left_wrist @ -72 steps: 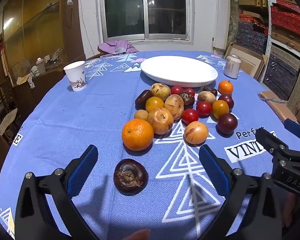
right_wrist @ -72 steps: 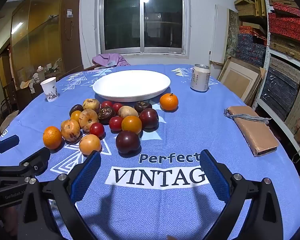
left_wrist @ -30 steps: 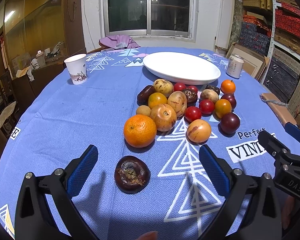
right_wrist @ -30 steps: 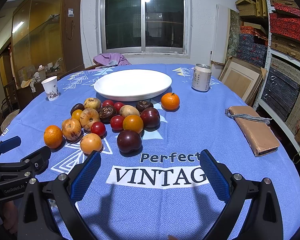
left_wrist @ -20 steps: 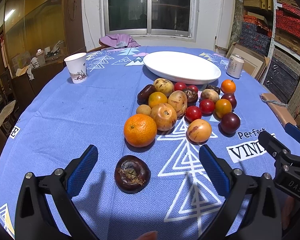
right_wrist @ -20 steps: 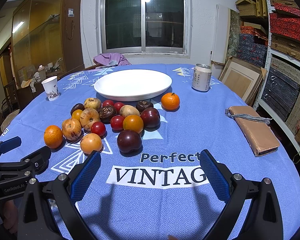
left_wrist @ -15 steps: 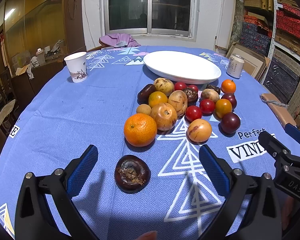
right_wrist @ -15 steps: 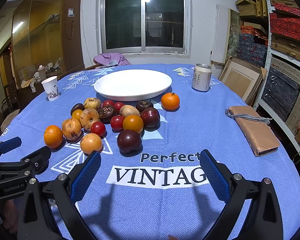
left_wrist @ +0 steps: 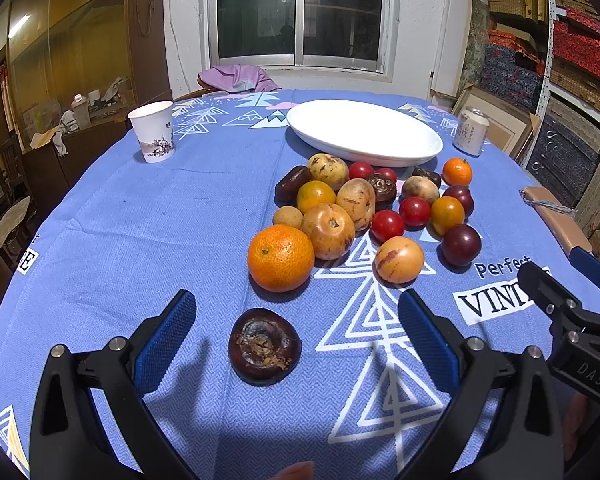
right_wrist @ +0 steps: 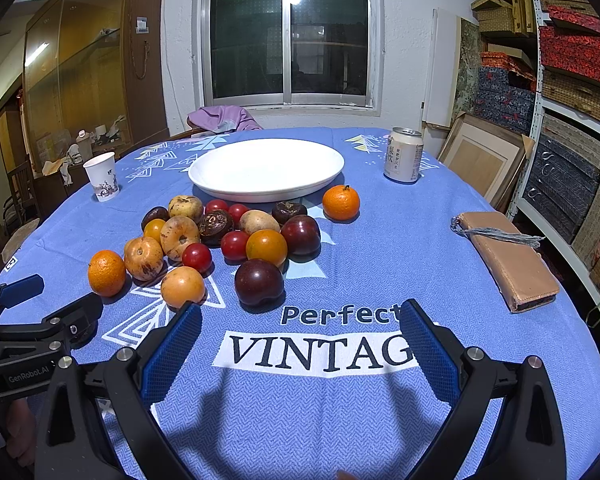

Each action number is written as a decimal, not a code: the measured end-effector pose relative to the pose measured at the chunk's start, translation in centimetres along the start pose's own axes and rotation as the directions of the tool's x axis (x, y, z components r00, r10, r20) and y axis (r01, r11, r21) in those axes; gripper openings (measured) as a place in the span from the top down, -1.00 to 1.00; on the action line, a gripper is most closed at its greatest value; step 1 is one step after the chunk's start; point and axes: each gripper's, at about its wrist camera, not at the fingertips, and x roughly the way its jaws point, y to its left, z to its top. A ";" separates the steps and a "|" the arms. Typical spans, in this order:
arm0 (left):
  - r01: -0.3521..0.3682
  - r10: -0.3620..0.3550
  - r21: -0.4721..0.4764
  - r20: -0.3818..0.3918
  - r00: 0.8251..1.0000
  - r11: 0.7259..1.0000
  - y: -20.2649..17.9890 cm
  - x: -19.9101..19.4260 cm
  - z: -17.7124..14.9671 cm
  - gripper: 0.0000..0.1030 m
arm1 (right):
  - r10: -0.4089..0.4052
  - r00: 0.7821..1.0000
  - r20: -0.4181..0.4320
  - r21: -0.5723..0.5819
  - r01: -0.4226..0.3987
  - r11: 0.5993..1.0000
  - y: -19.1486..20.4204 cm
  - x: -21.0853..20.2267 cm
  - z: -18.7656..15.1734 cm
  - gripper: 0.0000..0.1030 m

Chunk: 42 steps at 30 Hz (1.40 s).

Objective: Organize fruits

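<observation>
- A blue tablecloth (left_wrist: 160,220) printed with white triangles and lettering is covering the round table
- A white plate (right_wrist: 266,168) is sitting at the far middle, with nothing on it
- A flat brown pouch (right_wrist: 508,256) is lying near the right edge
- The left gripper (left_wrist: 296,332) is hovering low at the near left with its blue pads (left_wrist: 164,336) spread wide, gripping nothing
- The right gripper (right_wrist: 300,344) is hanging over the lettering at the near right, fingers likewise wide apart and holding nothing
- A pile of fruit (left_wrist: 356,208) is lying just in front of the plate, touching one another
- A drink can (right_wrist: 403,155) is standing right of the plate, and a paper cup (left_wrist: 152,132) is standing far left
- A big orange (left_wrist: 280,258) is sitting at the near left end of the pile
- A dark wrinkled fruit (left_wrist: 264,346) is lying alone, between the left gripper's fingers but touching neither
- A dark plum (right_wrist: 259,282) is sitting at the near side of the pile, just beyond the right gripper
- A small orange (right_wrist: 341,202) is sitting apart at the plate's right
</observation>
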 end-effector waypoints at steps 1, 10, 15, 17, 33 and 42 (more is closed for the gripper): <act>0.000 0.000 0.001 0.000 1.000 1.000 0.0 0.0 0.0 -0.92 | 0.000 1.000 0.000 0.000 0.000 1.000 0.0 0.0 0.0 -0.93; 0.005 -0.005 0.000 -0.008 1.000 1.000 -0.1 0.1 -0.1 -0.92 | 0.000 1.000 -0.001 0.000 0.000 1.000 0.0 0.0 0.0 -0.93; 0.006 -0.006 0.000 -0.010 1.000 1.000 -0.2 0.2 -0.1 -0.92 | 0.000 1.000 -0.001 -0.001 0.000 1.000 0.0 0.0 0.0 -0.93; 0.007 -0.007 0.000 -0.012 1.000 1.000 -0.2 0.2 -0.1 -0.92 | 0.000 1.000 -0.002 -0.002 0.000 1.000 -0.1 0.0 0.1 -0.93; 0.096 -0.104 -0.061 -0.141 0.984 0.994 2.4 2.9 0.3 -0.92 | 0.197 0.980 0.022 0.075 -0.199 0.977 -1.0 0.8 -0.3 -0.93; 0.110 -0.091 0.081 -0.210 0.974 0.991 1.4 5.0 1.7 -0.92 | 0.548 0.834 -0.064 0.386 -0.486 0.784 -6.0 4.7 -0.5 -0.93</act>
